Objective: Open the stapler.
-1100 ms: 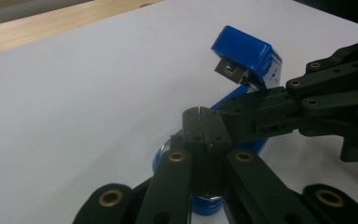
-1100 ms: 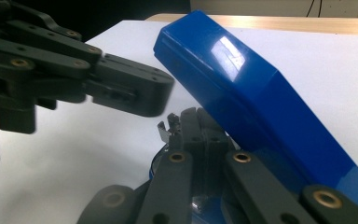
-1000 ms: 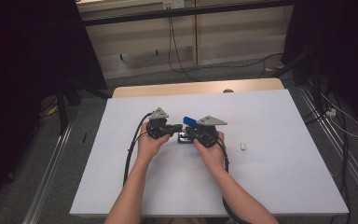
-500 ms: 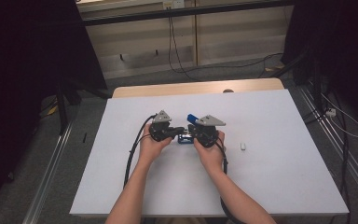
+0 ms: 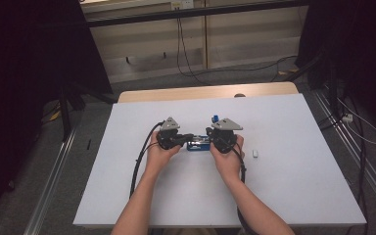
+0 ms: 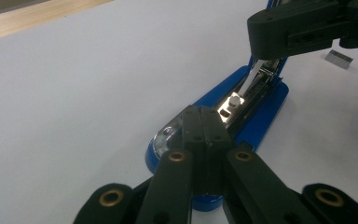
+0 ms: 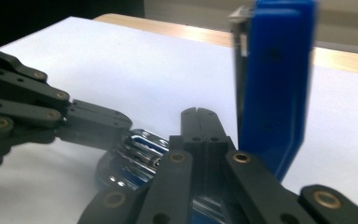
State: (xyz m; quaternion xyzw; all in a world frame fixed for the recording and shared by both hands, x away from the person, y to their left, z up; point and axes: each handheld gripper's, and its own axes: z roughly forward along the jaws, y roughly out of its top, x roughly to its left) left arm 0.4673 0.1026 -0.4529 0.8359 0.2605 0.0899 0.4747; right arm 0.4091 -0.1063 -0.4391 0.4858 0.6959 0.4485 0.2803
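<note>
Two hand-held grippers are meeting over the white table (image 5: 293, 186), working on a blue stapler (image 6: 261, 107) lying at its middle. The stapler's lid (image 7: 275, 79) is standing swung upright, probably for reloading. The left gripper (image 6: 204, 122), jaws together, is pressing on the front of the base, seemingly to steady it. The right gripper (image 7: 196, 122), jaws likewise together, is resting at the exposed metal magazine (image 7: 140, 144). A small strip of staples (image 5: 255, 153) is waiting nearby.

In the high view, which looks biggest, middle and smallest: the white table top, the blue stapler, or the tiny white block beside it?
Largest to smallest in the high view:
1. white table top
2. blue stapler, partly hidden between the two grippers
3. tiny white block
The stapler's full size is unsure, but it plainly looks longer than the block.
</note>
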